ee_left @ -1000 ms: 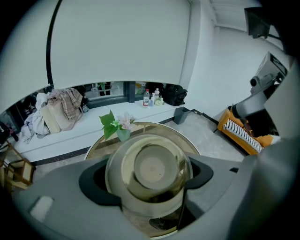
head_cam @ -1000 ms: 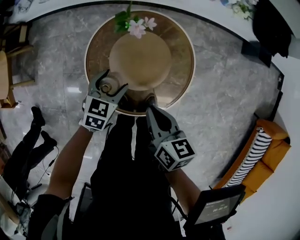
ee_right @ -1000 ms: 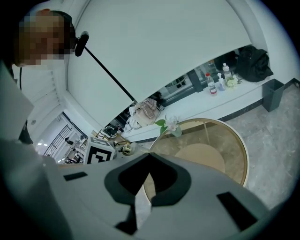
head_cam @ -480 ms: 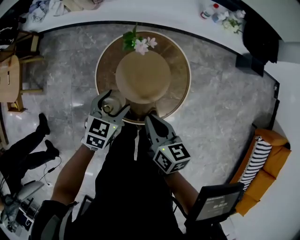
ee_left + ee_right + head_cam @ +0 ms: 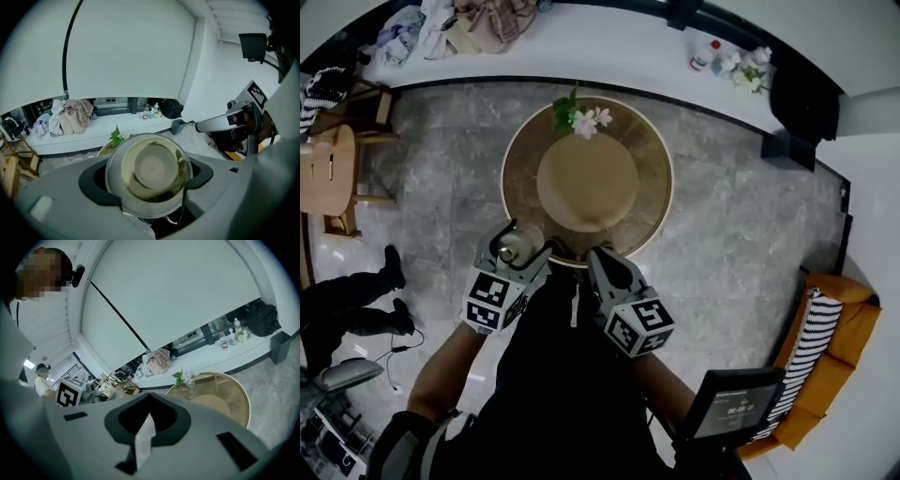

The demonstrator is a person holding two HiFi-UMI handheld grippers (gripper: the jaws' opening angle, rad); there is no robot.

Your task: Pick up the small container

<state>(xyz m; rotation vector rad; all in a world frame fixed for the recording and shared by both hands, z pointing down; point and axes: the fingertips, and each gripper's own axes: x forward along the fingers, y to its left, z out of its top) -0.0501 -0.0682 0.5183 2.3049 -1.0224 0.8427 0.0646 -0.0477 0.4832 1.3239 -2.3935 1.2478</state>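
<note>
The small container (image 5: 508, 247) is a shiny metal cup. My left gripper (image 5: 515, 240) is shut on it and holds it in the air at the near left rim of the round table (image 5: 661, 178). In the left gripper view the container (image 5: 151, 168) fills the space between the two grey jaws, its open mouth facing the camera. The left gripper (image 5: 149, 183) clamps it from both sides. To its right, my right gripper (image 5: 602, 257) is shut with nothing in it, and in the right gripper view (image 5: 149, 398) its jaws meet.
On the table are a raised tan disc (image 5: 587, 183) and a flower sprig (image 5: 584, 119). A white ledge holds clothes (image 5: 469, 23) and bottles (image 5: 705, 56). An orange sofa (image 5: 844, 319) is at right, a screen (image 5: 731, 408) near my right side, and wooden furniture (image 5: 326, 178) at left.
Both grippers have drawn back from the table toward my body. The left one has carried the container from over the tabletop to its near rim. My head view has risen, showing more of the room.
</note>
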